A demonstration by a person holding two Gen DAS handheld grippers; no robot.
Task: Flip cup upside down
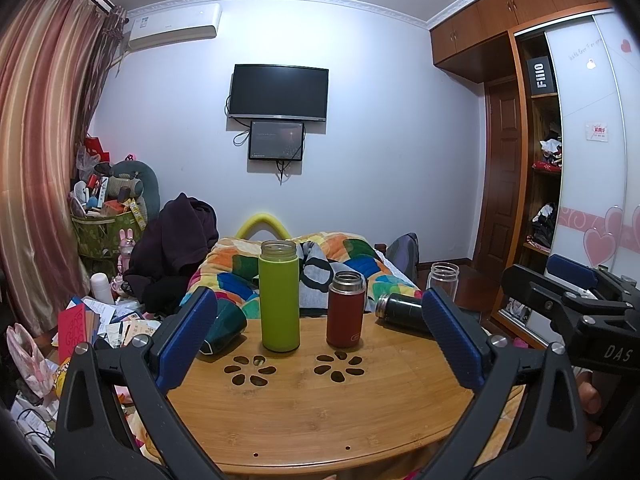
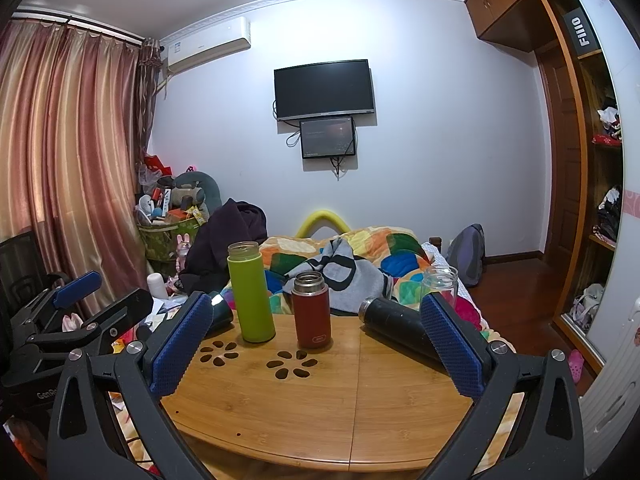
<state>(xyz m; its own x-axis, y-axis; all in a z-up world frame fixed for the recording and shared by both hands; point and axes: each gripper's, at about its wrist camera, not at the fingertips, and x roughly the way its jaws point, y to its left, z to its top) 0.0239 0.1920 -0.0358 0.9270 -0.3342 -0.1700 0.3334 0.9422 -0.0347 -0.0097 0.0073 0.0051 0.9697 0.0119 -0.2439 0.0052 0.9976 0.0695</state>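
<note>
**Both grippers wide, no cup taken**

Left gripper (image 1: 320,336) spread wide and empty, hovering low over the near edge of the table (image 1: 320,412). Right gripper (image 2: 316,340) likewise apart, holding nothing, just beside the left. Neither touching any vessel.

Which cup is meant: cannot tell from the task line. Candidates on the table:
- Green cup (image 1: 279,296), upright, mouth open, tallest, left of centre.
- Red cup (image 1: 346,310), upright, steel rim, just right of the green.
- Black cup (image 1: 402,310), lying on its side at the far right, partly behind the left gripper's right finger.
- Dark teal cup (image 1: 224,326), tipped over at the left edge.
- Clear jar (image 1: 442,278), upright at the far right.

Probably the approach stage, nothing yet grasped. For a clean flip: close on the mid-body of one upright cup, square to its axis, lift clear before rotating, then set down rim-first on flat wood. Worth avoiding the flower-shaped cut-outs (image 1: 250,368) in front of the green and red cups, where a rim could catch. Neighbours stand near; swing room tight.

Bamboo top, smooth, hard, likely slippery. Behind: a bed with a patchwork quilt (image 1: 352,258), a wall TV (image 1: 279,92), curtains (image 1: 44,152) left, wardrobe (image 1: 532,128) right.
</note>
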